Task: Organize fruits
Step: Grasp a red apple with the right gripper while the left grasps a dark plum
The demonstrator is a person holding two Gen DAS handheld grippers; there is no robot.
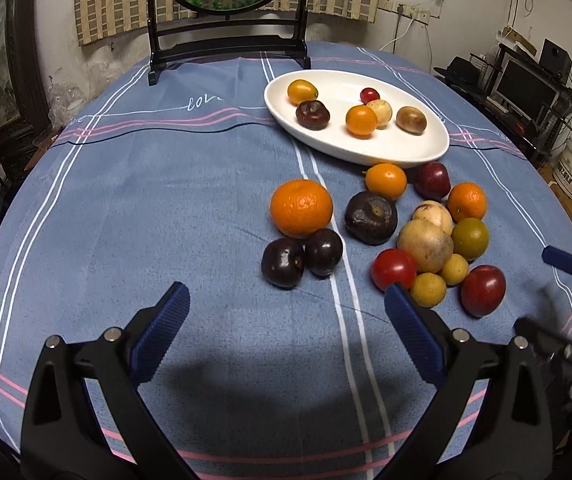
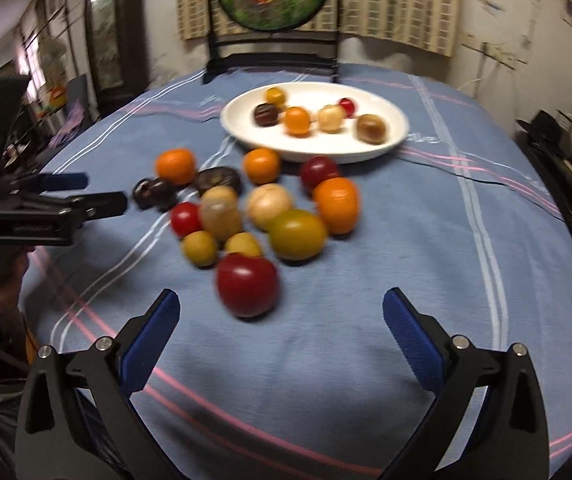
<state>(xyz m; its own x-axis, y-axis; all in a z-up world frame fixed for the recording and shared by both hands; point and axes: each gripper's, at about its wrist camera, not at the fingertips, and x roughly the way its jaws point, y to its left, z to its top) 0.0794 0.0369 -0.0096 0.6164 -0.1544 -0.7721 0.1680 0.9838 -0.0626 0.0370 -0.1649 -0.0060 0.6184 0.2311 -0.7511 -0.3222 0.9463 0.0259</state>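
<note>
Both claws are spread wide and hold nothing. The left claw [image 1: 286,312] hovers over the round tabletop covered in blue striped cloth [image 1: 166,208], just short of two dark purple plums [image 1: 302,258]. The right claw [image 2: 282,312] hovers close behind a large glossy red plum [image 2: 247,284], which lies between its fingers' line of approach but is not yet enclosed.

Location of task items: six fruits already lie in the white oval ceramic dish [image 1: 406,156] at the far side. The remainder sit loose on the cloth in a tight cluster in front of the dish, including a large orange mandarin [image 1: 301,208], a wrinkled dark brown fruit [image 1: 371,218], a pale tan round fruit [image 1: 425,246], a small red tomato [image 1: 393,269] and a green-orange citrus [image 2: 298,234].

Hazards, as judged from this position:

1. Rolling. The fruits are round and touch one another. A finger entering the cluster would likely nudge a neighbour and scatter several; the tabletop edge is near on the right.
2. Double capture. With the jaws this wide, closing on the red plum could also trap the small yellow fruit [image 2: 243,245] just behind it.
3. Claw collision. Both claws face the same cluster from adjacent sides; simultaneous reaches could clash.
4. Blur. The right wrist view is smeared, so aim there is uncertain.
5. Crushing. Soft plums and the tomato may bruise under a hard squeeze.
</note>
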